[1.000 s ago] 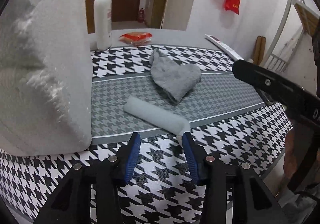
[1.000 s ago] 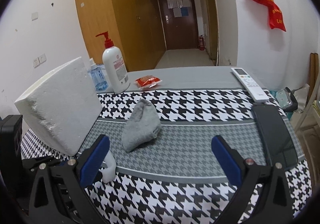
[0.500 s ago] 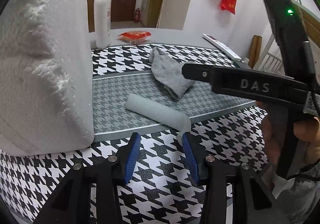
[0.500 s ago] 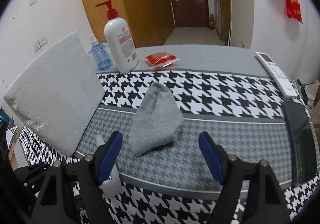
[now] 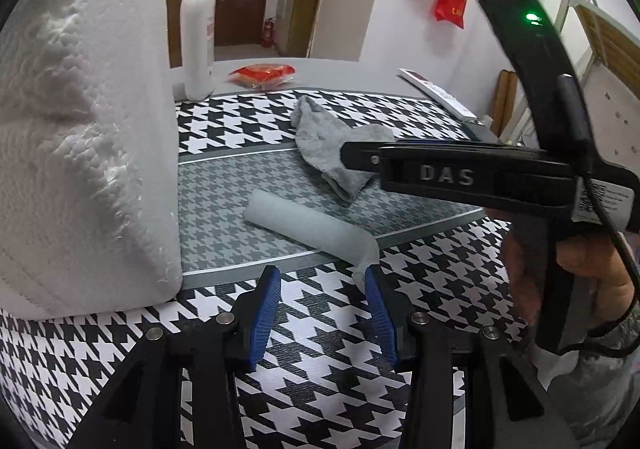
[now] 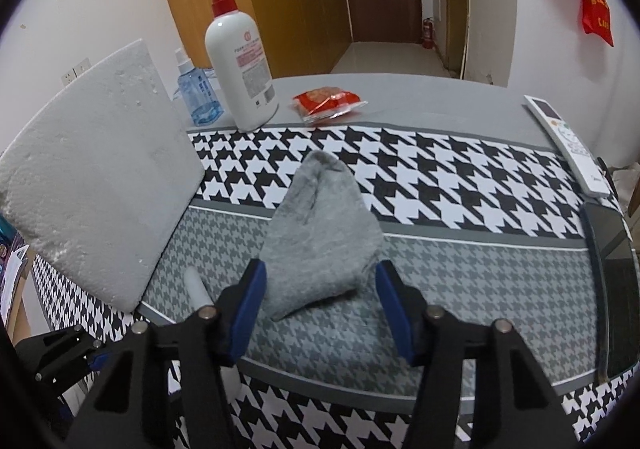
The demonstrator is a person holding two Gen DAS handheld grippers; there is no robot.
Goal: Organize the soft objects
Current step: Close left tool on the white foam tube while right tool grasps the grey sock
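Left wrist view: raised lettering "DAS" reads on my right gripper (image 6: 320, 297). Its jaws have just been closing and now straddle the near end of the grey sock (image 6: 320, 245), pads not pressing. My left gripper (image 5: 320, 305) stands part open, empty, just before the foam tube (image 5: 304, 223). The sock is soft, knitted and crumpled.

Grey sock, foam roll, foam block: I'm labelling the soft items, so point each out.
Grey sock (image 6: 320, 241), right wrist view, middle of fabric.
Foam roll (image 5: 304, 223), left wrist view, mid-length.
Foam block (image 6: 100, 185), right wrist view, broad face.
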